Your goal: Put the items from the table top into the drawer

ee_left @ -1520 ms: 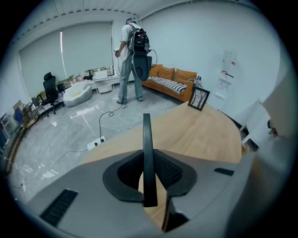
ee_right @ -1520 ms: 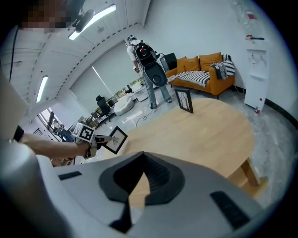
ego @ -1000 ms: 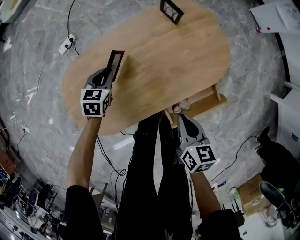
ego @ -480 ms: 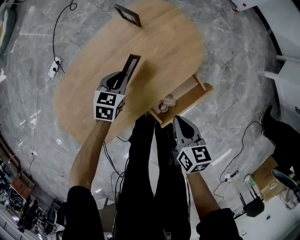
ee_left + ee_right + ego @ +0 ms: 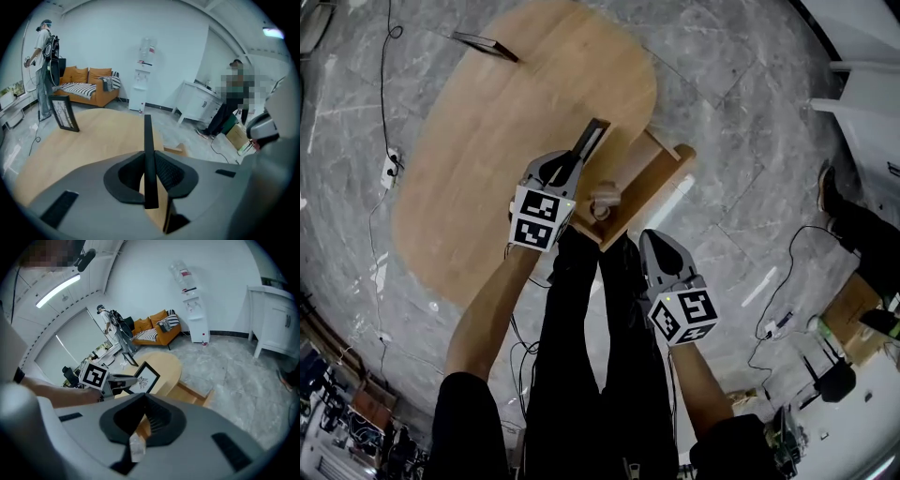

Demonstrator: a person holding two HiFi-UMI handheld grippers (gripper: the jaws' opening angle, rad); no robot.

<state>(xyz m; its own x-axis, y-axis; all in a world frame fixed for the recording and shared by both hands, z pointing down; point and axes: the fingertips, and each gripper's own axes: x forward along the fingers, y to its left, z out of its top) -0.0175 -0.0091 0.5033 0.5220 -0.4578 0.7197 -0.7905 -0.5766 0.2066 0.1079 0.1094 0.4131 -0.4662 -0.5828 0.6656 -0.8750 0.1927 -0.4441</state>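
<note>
My left gripper [image 5: 573,161] is shut on a thin black picture frame [image 5: 590,140], which shows edge-on between its jaws [image 5: 148,159] in the left gripper view. It hangs over the near edge of the oval wooden table [image 5: 487,141], beside the open wooden drawer [image 5: 654,176]. A cream-coloured thing [image 5: 603,198] lies in the drawer. A second black frame [image 5: 483,43] stands at the table's far end [image 5: 63,112]. My right gripper [image 5: 650,240] hovers just in front of the drawer, jaws slightly apart with nothing held. The right gripper view shows the held frame [image 5: 146,377] and the drawer [image 5: 187,392].
The person's dark-trousered legs [image 5: 591,356] stand at the table's edge below the drawer. A power strip [image 5: 391,167] with cables lies on the marble floor to the left. An orange sofa [image 5: 86,84], a water dispenser [image 5: 140,77], a white cabinet [image 5: 199,101] and bystanders are farther off.
My left gripper has carried the picture frame rightwards across the table to the drawer's side. The right gripper has stayed in front of the drawer, shifting a little with the body.
</note>
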